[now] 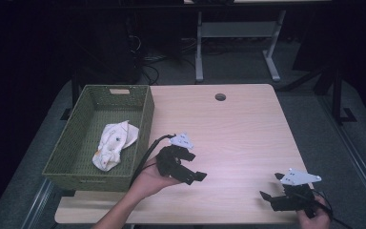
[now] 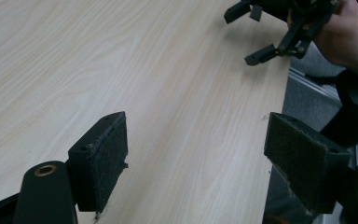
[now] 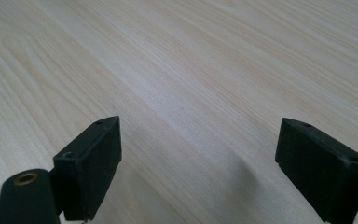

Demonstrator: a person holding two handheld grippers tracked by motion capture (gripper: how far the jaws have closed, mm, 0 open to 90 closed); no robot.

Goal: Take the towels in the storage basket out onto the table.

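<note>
Cloth (image 1: 115, 144), white with faint small marks, crumpled in a heap on the floor of the green woven basket (image 1: 88, 106), toward its near right corner. Basket at the left edge of the light wooden table (image 1: 238, 129), long side running near to far, cut-out handle in the far wall. Nothing lying over the cloth; only the basket's right wall between it and the nearest gripper.

Left gripper (image 1: 190, 166) (image 2: 196, 154) just right of the basket's near right corner, held low over the tabletop, pointing right, jaws spread wide and empty, bare wood between them. Grey three-cornered plate on top, black cable trailing back along the basket wall.

Right gripper (image 1: 272, 186) (image 3: 198, 163) at the near right corner of the table, well apart from the basket, pointing left, jaws likewise wide with nothing between them but wood grain. Seen also far off at the top of the left gripper view (image 2: 256, 32), held by a hand (image 2: 349, 32).

Round cable hole (image 1: 220, 97) near the far edge of the table. Grey desk frame (image 1: 238, 43) on the floor beyond.
</note>
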